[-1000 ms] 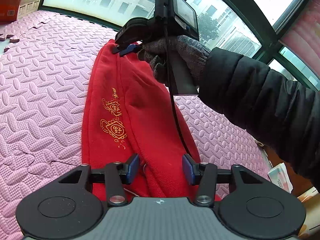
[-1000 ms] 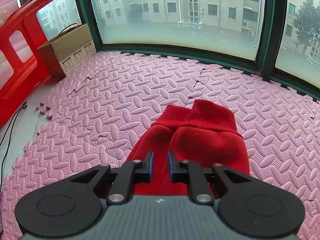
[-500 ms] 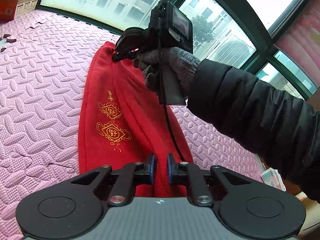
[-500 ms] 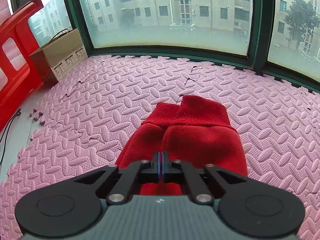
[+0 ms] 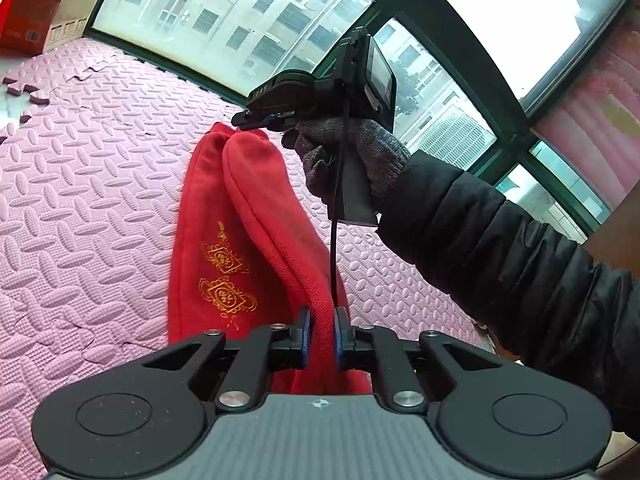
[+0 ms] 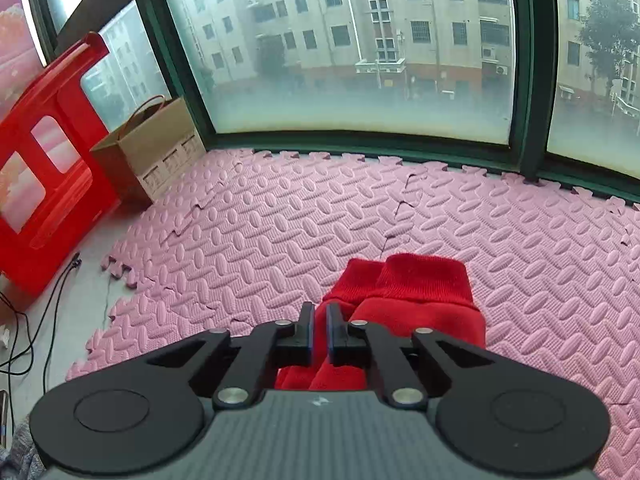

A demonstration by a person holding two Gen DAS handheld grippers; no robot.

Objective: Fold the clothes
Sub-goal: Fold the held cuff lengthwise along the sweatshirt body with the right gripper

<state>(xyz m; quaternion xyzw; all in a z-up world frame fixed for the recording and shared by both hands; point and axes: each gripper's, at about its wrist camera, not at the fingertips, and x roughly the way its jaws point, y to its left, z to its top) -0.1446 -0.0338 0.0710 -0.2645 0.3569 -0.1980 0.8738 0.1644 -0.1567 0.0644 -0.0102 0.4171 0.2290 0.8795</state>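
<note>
The left gripper [image 5: 321, 338] is clamped on one end of the red trousers [image 5: 240, 240]; the right gripper [image 6: 319, 330], jaws just reopened slightly, pinches the cuffed end, raised by a gloved hand [image 5: 352, 160] above the pink foam mat [image 5: 80, 200].

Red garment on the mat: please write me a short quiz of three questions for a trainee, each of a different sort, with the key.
1. True or false: the red garment lies untouched on the pink foam mat.
2. What stands beside the red plastic stool, near the window? A: a paper bag. B: a bucket. C: a lamp.
3. Fill in: the embroidery on the garment is ___ in colour.

Key
1. False. The left gripper and the right gripper each pinch one end. The right one's jaws have just opened a little, with cloth between them.
2. A.
3. Gold.
</note>
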